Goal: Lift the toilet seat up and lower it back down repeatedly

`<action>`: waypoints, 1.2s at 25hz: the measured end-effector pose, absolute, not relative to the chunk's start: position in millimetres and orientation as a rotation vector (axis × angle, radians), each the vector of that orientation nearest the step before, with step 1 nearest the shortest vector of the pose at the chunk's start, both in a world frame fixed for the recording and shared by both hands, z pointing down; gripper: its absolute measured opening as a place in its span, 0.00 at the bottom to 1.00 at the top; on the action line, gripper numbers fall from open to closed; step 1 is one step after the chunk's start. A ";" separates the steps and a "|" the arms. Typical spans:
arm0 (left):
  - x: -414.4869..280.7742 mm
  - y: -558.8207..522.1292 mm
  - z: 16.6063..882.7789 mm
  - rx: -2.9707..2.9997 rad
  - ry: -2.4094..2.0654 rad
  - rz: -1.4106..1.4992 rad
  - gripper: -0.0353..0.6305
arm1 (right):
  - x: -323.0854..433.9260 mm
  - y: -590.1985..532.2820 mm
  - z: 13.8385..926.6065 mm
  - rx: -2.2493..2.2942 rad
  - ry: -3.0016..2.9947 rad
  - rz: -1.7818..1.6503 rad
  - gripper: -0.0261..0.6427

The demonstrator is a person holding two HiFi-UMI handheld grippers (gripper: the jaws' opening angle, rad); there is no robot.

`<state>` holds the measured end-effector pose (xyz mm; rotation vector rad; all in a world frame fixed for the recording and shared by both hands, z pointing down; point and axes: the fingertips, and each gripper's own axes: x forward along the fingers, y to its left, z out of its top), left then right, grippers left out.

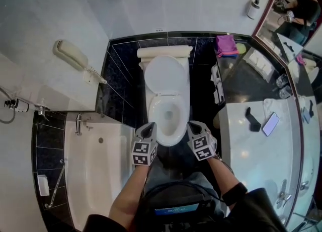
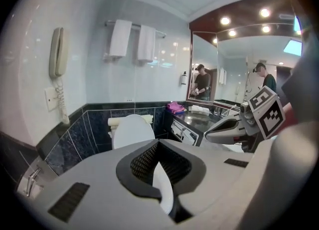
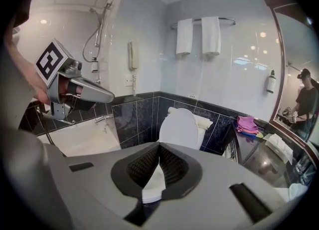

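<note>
Well, your left gripper [image 1: 149,131] and right gripper [image 1: 193,129] are both pressed together, empty. Expect the toilet seat [image 1: 153,113] to be light, stiff, slick plastic; hook under its front edge.

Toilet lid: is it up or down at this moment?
Up. The toilet lid stands raised behind the bowl, whose opening shows fully in the head view.

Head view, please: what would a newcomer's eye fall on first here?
The white toilet in the middle, its lid upright against the dark tiled wall. Just in front of it, the left tongs and right tongs hang side by side, both shut and empty. A pale bathtub lies at left.
</note>
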<state>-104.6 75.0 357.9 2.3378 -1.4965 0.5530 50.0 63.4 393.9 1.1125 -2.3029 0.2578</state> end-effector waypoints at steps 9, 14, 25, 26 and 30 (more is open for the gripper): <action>-112.2 84.2 338.4 2.336 -1.531 0.502 0.04 | 50.6 69.2 374.6 1.116 -2.329 0.261 0.07; -113.6 88.3 338.7 2.333 -1.556 0.497 0.04 | 49.0 73.7 380.3 1.098 -2.328 0.262 0.07; -115.4 88.1 340.3 2.333 -1.559 0.507 0.05 | 52.8 69.1 390.5 1.149 -2.306 0.311 0.07; -114.7 86.8 340.5 2.338 -1.559 0.510 0.05 | 53.8 67.9 393.2 1.158 -2.304 0.329 0.07; -109.9 81.7 347.0 2.369 -1.548 0.536 0.05 | 64.3 61.0 424.9 1.205 -2.296 0.458 0.17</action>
